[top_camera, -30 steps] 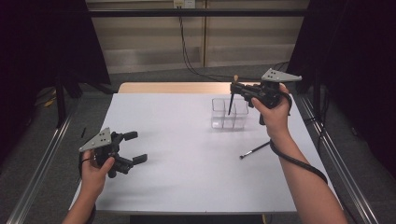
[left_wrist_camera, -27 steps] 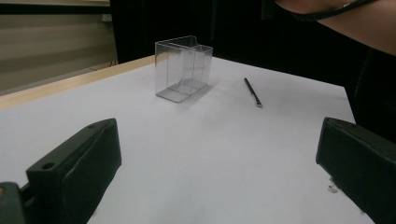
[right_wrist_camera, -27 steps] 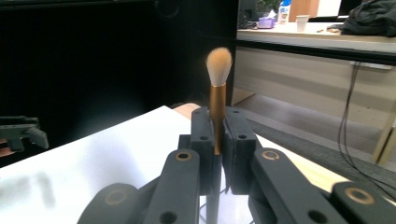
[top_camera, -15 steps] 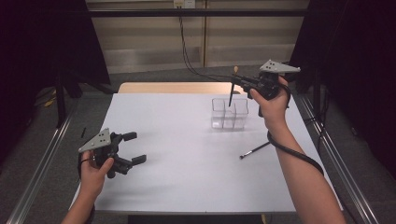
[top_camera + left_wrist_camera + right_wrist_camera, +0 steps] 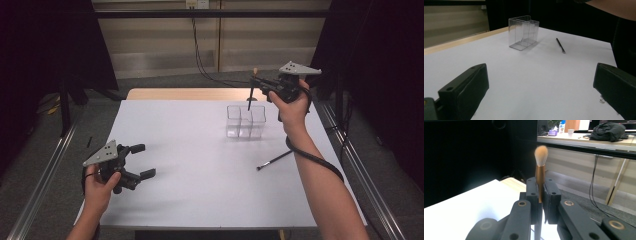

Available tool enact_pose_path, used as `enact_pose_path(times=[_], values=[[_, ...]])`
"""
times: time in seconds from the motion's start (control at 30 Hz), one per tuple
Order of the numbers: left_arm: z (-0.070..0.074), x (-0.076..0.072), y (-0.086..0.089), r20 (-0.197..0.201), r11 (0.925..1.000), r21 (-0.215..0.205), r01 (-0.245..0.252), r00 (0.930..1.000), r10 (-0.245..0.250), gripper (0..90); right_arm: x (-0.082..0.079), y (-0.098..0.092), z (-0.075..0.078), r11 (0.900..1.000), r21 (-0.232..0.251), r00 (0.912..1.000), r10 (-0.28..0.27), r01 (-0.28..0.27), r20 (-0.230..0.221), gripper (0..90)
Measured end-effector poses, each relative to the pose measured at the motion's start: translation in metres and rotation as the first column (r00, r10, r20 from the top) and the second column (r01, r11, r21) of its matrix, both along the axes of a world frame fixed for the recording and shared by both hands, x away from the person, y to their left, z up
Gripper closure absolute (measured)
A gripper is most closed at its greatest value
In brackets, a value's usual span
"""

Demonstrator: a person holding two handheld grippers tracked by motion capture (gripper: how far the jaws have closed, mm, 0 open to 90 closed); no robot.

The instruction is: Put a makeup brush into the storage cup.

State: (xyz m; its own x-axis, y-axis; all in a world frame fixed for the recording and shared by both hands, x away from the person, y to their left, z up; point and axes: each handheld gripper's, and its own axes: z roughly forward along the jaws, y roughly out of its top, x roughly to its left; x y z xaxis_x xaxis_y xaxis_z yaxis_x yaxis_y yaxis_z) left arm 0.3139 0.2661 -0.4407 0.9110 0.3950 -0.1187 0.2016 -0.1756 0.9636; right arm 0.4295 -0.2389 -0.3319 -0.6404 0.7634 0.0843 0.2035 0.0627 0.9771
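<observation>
Gripping a makeup brush (image 5: 540,173) upright between the closed pads of the right gripper (image 5: 260,86), bristle tuft above the fingertips, copper ferrule pinched at the pads, dark handle hanging below them. Held above the clear divided container (image 5: 245,121), handle tip just over its rim, seemingly over the right-hand compartment, though too fine to tell for certain. Lying flat on the white table (image 5: 200,190), nearer the person than those fingers and well apart from them, a second thin dark brush (image 5: 275,160); seen also past the left fingers (image 5: 465,92), just beyond the container (image 5: 523,32) and to its right. Resting low over the table at the near left edge, the left gripper (image 5: 140,161), jaws spread wide, nothing between them, container well ahead of the fingertips.
</observation>
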Motion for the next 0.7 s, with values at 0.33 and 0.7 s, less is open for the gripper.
enact_pose_path(times=[0.33, 0.7], values=[[0.000, -0.001, -0.001, -0.001, 1.0000, 0.001, 0.000, 1.0000, 0.000, 0.0, 0.002, -0.010, -0.008, 0.999, -0.028, 0.9995, -0.030, 0.029, -0.014, 84.6], [0.000, -0.001, 0.000, 0.003, 1.0000, 0.004, 0.000, 1.0000, 0.000, 0.0, 0.000, -0.016, -0.017, 0.999, -0.036, 0.9987, -0.039, 0.037, -0.034, 84.6]])
